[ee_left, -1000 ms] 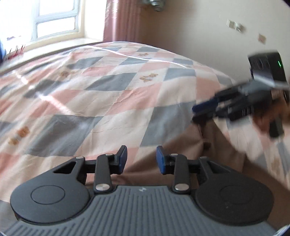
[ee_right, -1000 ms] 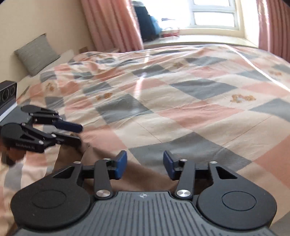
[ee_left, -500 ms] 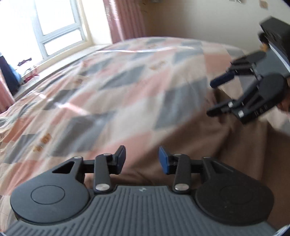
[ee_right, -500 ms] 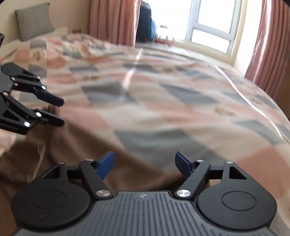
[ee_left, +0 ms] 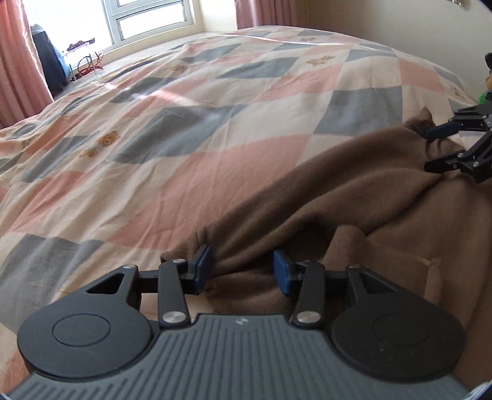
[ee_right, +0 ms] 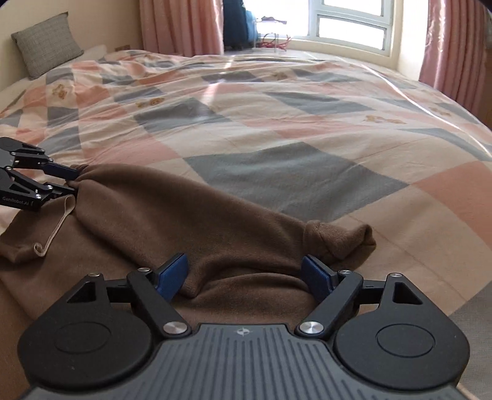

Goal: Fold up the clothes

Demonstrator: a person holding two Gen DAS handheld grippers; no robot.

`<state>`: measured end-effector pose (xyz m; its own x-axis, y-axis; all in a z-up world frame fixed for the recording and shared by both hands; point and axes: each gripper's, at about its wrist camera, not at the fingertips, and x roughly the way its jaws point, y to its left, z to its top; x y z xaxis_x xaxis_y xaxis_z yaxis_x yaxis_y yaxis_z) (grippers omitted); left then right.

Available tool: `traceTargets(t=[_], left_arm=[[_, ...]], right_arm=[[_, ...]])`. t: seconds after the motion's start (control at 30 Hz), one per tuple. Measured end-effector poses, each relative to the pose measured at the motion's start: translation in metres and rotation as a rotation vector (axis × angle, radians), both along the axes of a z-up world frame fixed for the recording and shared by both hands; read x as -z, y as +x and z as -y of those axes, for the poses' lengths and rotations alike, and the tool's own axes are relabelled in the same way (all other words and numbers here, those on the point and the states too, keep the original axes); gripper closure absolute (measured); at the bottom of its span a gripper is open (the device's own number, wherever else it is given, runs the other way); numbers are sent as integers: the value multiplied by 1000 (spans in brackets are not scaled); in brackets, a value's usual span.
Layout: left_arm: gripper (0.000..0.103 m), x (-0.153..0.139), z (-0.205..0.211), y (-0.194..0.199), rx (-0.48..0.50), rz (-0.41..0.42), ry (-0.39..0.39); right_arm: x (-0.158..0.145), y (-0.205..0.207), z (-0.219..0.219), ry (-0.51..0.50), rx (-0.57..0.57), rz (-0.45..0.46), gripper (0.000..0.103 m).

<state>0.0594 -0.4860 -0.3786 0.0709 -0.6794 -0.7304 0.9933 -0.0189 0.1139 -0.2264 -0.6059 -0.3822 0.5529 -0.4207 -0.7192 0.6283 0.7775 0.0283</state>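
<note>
A brown fleece garment point(ee_left: 353, 197) lies rumpled on the checked quilt point(ee_left: 184, 129) at the near edge of the bed. My left gripper point(ee_left: 242, 270) is open and low over it, with a raised fold of the cloth between its blue pads. In the right wrist view the same garment point(ee_right: 184, 215) shows a cuffed end point(ee_right: 338, 237) and a cream drawstring point(ee_right: 58, 224). My right gripper point(ee_right: 244, 272) is open wide, its fingers astride a hump of the fabric. Each gripper appears in the other's view, the right gripper point(ee_left: 430, 150) and left gripper point(ee_right: 72, 182), tips at the garment's edge.
The pink, grey and cream quilt point(ee_right: 276, 123) covers the whole bed beyond the garment. A grey pillow point(ee_right: 46, 43) leans at the head, far left. A window point(ee_right: 350, 27), pink curtains point(ee_right: 452, 46) and a dark bag point(ee_right: 236, 21) stand behind. Floor point(ee_right: 473, 310) shows at lower right.
Both grippers have come down onto the brown garment and spread apart along it. The right gripper's fingers have opened much wider, the left's slightly. Both views now face the window.
</note>
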Motion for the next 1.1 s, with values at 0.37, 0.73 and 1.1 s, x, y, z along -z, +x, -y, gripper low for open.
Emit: traceTargets(t=[0.37, 0.73, 1.1], left_arm=[[61, -9, 10, -50, 74, -7, 1], [66, -72, -137, -42, 49, 18, 48], [69, -38, -304, -127, 199, 379, 198]], right_arm=[[-4, 8, -6, 0, 38, -66, 20], [-67, -73, -99, -29, -60, -178, 26], [-43, -172, -219, -152, -335, -419, 34]])
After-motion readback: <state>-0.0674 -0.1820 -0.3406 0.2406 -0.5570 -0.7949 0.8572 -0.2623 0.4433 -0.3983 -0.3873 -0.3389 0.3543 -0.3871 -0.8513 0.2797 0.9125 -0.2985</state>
